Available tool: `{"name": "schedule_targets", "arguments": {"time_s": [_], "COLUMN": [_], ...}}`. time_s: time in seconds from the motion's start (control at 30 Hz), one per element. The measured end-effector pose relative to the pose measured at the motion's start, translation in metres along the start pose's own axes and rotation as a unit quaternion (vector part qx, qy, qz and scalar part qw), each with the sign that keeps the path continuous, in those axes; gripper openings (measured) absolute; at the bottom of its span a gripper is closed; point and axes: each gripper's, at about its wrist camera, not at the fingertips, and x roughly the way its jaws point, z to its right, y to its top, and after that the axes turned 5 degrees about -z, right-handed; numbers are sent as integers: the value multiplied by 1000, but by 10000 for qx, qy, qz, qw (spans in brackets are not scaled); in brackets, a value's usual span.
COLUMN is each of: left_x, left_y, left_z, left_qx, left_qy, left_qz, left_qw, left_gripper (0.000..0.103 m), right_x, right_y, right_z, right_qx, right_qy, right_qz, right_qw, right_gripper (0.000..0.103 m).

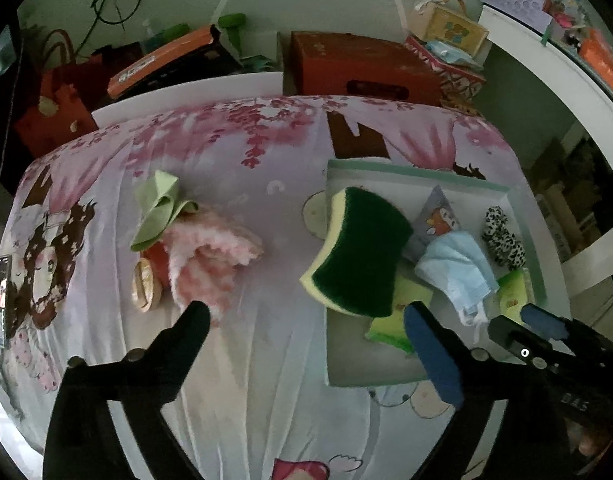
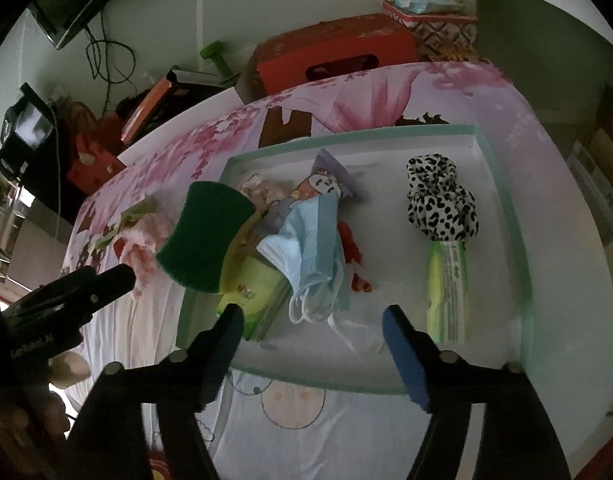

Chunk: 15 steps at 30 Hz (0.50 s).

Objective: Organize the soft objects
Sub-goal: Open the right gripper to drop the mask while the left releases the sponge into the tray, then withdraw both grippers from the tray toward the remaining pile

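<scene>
A green and yellow sponge (image 1: pixel 356 250) leans over the left rim of a shallow white tray (image 1: pixel 518 208) with a pale green rim; it also shows in the right wrist view (image 2: pixel 204 236). In the tray (image 2: pixel 502 200) lie a blue face mask (image 2: pixel 314 240), a leopard-print scrunchie (image 2: pixel 440 200), green tissue packs (image 2: pixel 250 296) and a cartoon pouch (image 2: pixel 326 184). On the bedsheet lie a pink fluffy item (image 1: pixel 210 264) and a green cloth (image 1: pixel 160 208). My left gripper (image 1: pixel 302 328) is open and empty just before the sponge. My right gripper (image 2: pixel 312 328) is open and empty over the tray's near edge.
The bed has a pink floral cartoon sheet (image 1: pixel 246 360). A round tan object (image 1: pixel 144 286) lies by the pink item. Red boxes (image 1: pixel 358 68), an orange box (image 1: pixel 162 60) and bags stand behind the bed by the wall. A white frame (image 1: pixel 554 68) curves at the right.
</scene>
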Motion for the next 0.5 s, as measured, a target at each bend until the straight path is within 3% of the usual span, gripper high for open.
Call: {"name": "schedule_targets", "arguments": {"time_s": [0.07,0.2,0.5], "left_x": [-2,-4,-18], "left_y": [-3,-9,-27], "left_z": [-3,-7,-24], "left_qx": [-24,-77,-283], "left_qy": [30,135,176], "left_qz": [-10,-35,44], "left_qw": [10000,9999,9994], "left_gripper": [99,99,99], "right_x": [-3,-8,-22], "right_y": [-2,-6,-19], "right_z": [-2,-5,-15], "right_qx": [-28,-69,-123], "right_qy": [-24,-69,-226], "right_qz": [21,85,137], "right_qw": [10000,9999,9996], "right_gripper": [82,103,103]}}
